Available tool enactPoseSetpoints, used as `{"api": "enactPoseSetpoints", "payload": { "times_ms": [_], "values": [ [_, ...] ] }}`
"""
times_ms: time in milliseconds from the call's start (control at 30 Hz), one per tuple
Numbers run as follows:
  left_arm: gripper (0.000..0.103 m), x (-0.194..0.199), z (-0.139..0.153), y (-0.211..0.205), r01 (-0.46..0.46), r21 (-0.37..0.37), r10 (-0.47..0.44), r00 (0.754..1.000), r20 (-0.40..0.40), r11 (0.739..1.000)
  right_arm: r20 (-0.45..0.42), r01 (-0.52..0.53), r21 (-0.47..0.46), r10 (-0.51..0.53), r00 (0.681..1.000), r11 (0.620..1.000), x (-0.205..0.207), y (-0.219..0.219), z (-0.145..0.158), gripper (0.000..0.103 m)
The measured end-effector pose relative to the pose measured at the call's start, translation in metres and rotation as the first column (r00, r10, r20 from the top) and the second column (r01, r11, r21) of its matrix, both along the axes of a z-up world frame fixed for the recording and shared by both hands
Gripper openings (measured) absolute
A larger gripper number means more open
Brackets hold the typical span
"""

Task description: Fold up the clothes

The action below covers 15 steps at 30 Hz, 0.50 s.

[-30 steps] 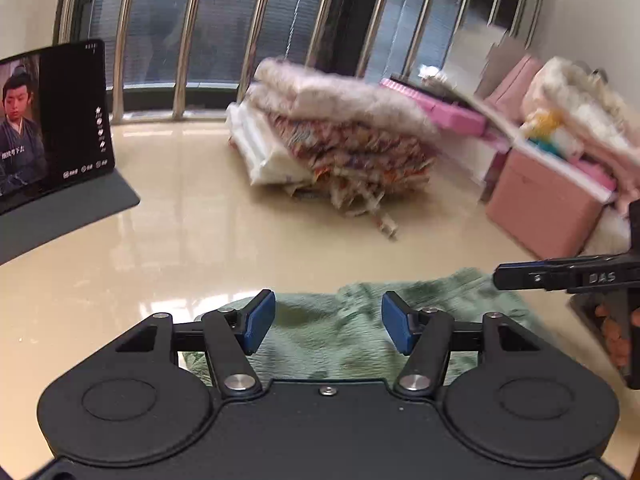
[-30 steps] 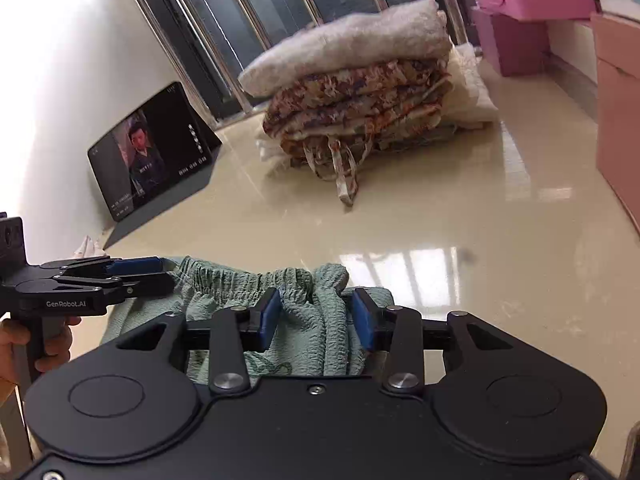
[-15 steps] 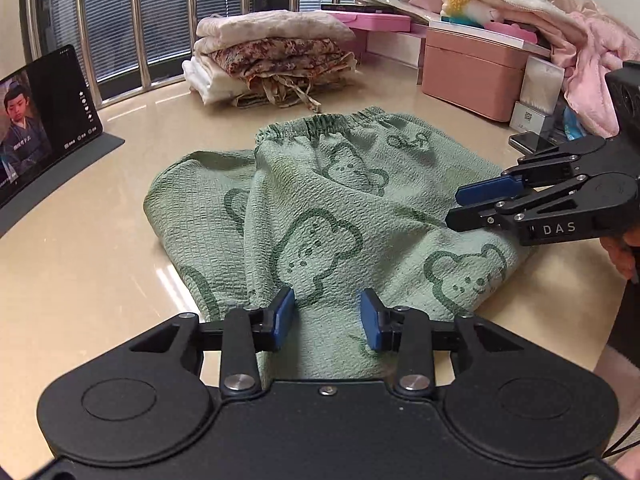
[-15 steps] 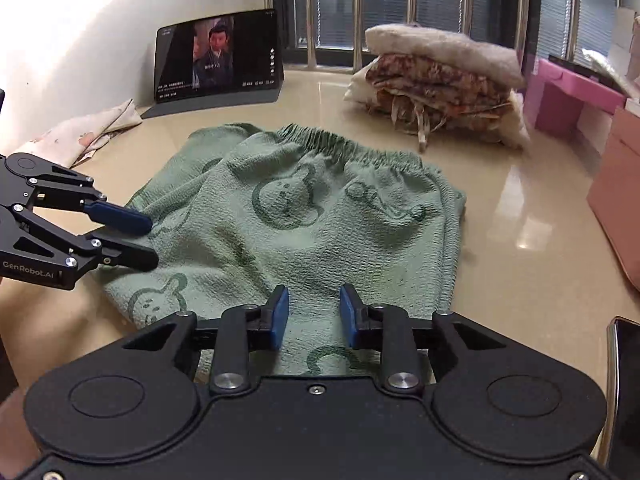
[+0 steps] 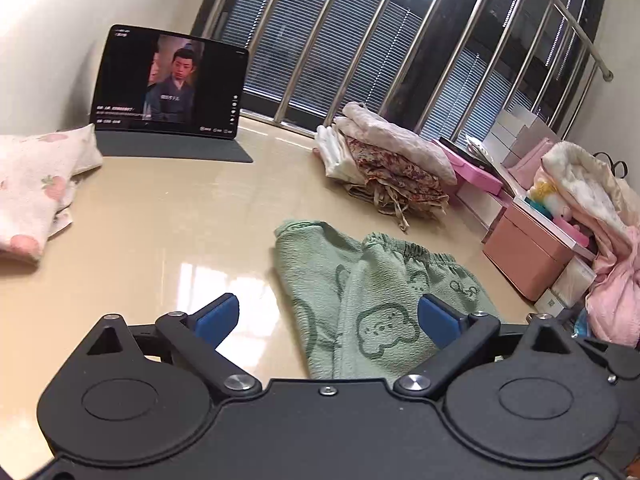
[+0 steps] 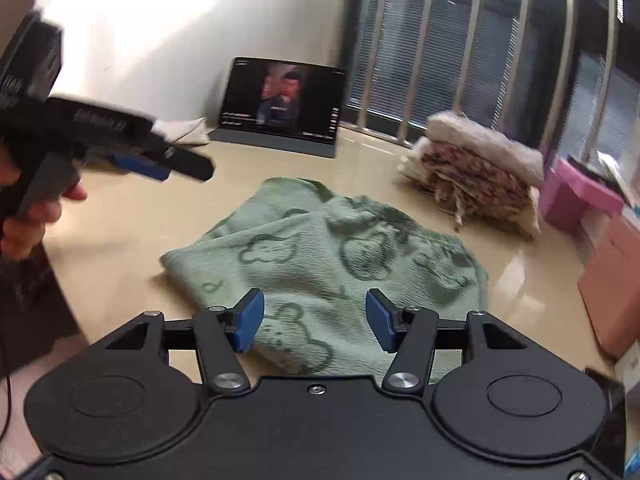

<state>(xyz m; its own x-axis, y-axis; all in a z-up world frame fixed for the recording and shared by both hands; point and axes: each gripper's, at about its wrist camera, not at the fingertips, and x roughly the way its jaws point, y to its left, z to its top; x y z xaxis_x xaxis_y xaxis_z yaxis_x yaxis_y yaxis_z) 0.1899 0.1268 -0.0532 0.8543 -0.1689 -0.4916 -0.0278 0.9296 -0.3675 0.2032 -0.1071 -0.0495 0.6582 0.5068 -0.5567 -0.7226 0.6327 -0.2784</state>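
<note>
On the far left of the bench (image 5: 168, 216) lies a strawberry-print cloth (image 5: 36, 184), then a propped tablet (image 5: 170, 82). Left tongs (image 5: 328, 318) hover spread and empty; green bear-print shorts (image 6: 320, 256) lie flat mid-bench under spread, empty right tongs (image 6: 315, 314); folded clothes stack (image 6: 476, 168) far right

left gripper (image 6: 160, 168) motion-blurred, green shorts' (image 5: 360, 304) near edge hidden
</note>
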Motion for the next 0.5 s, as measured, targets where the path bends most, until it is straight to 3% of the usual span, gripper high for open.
{"api": "enactPoseSetpoints", "payload": {
  "times_ms": [100, 233, 433, 467, 500],
  "values": [
    [0.096, -0.014, 0.002, 0.014, -0.012, 0.018, 0.012, 1.0, -0.022, 1.0, 0.05, -0.12, -0.13, 0.127, 0.991, 0.984, -0.024, 0.04, -0.017, 0.057],
    [0.096, -0.026, 0.001, 0.022, -0.027, 0.057, 0.03, 0.999, -0.044, 0.998, 0.07, -0.199, -0.255, 0.224, 0.972, 0.946, -0.033, 0.089, -0.034, 0.055],
    [0.096, -0.037, 0.001, 0.038, -0.061, 0.029, 0.062, 0.997, -0.046, 0.998, 0.07, -0.132, -0.321, 0.163, 0.984, 0.938, -0.018, 0.14, -0.042, 0.05],
    [0.096, -0.037, 0.0, 0.04, -0.064, 0.014, 0.064, 0.997, -0.051, 0.998, 0.063, -0.118, -0.326, 0.147, 0.987, 0.938, -0.016, 0.143, -0.043, 0.043],
    [0.096, -0.035, -0.003, 0.042, -0.07, -0.016, 0.069, 0.996, -0.061, 0.997, 0.057, -0.105, -0.331, 0.131, 0.99, 0.938, -0.013, 0.147, -0.044, 0.029]
  ]
}}
